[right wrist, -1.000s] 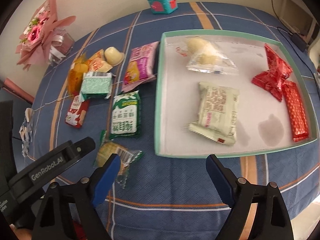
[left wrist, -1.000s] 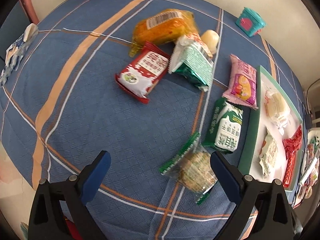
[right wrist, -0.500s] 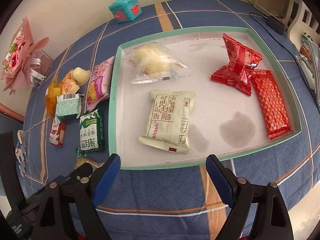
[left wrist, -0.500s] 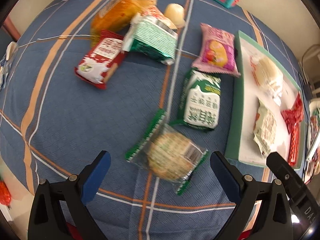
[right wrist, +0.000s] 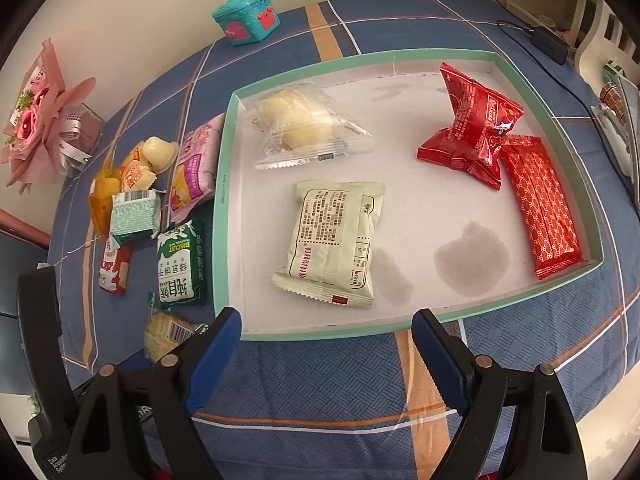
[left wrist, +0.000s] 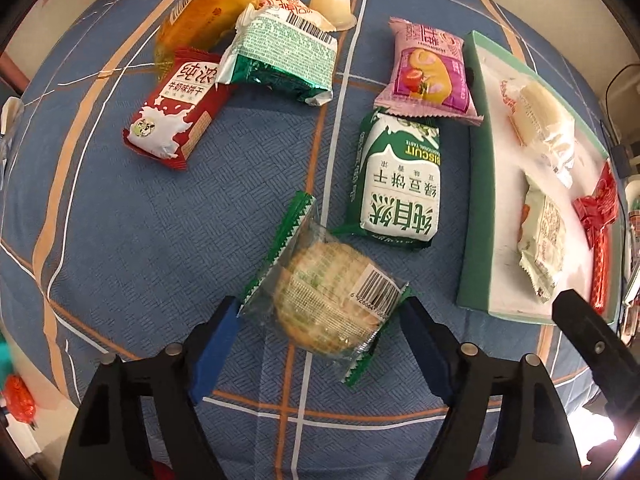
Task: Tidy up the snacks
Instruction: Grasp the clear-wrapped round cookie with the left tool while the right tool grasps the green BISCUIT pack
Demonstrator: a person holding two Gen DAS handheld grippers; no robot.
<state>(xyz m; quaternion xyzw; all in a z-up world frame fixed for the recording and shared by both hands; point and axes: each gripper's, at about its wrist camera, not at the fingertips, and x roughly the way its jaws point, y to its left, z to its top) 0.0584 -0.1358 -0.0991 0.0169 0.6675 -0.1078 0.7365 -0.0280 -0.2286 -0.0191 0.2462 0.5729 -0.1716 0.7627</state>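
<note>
**Snack sorting: partly done, next pick-up under way**

Found already inside the tray (right wrist: 592,184): four items.
- clear bun packet (right wrist: 308,128), near the far left corner
- cream packet (right wrist: 336,244), near the middle
- red packet (right wrist: 476,128), touching the red patterned bar (right wrist: 540,204) along the right wall

Found lying loose on the table (left wrist: 140,240), beside the tray: eight items.
- round cracker packet (left wrist: 332,300)
- green biscuit packet (left wrist: 400,184), just beside the tray wall
- pink packet (left wrist: 428,72)
- green-foil packet (left wrist: 280,52)
- red milk-biscuit packet (left wrist: 176,108)
- orange packet (left wrist: 208,12)
- jelly cup (left wrist: 332,4)
- small orange-and-white packet (left wrist: 284,0), partly hidden under the green-foil packet

Left claw (left wrist: 320,320): pointed down over the round cracker packet, jaws just closing, packet between them. Pads seen at the wrapper's edges; no firm squeeze evident, packet flat on the table. Judged not yet gripped.

Right claw (right wrist: 326,332): jaws wide apart, nothing between them, held above the tray's near rim.

Judged roughly one third complete. Left to do: grip and transfer of the cracker packet, then of the seven others.
</note>
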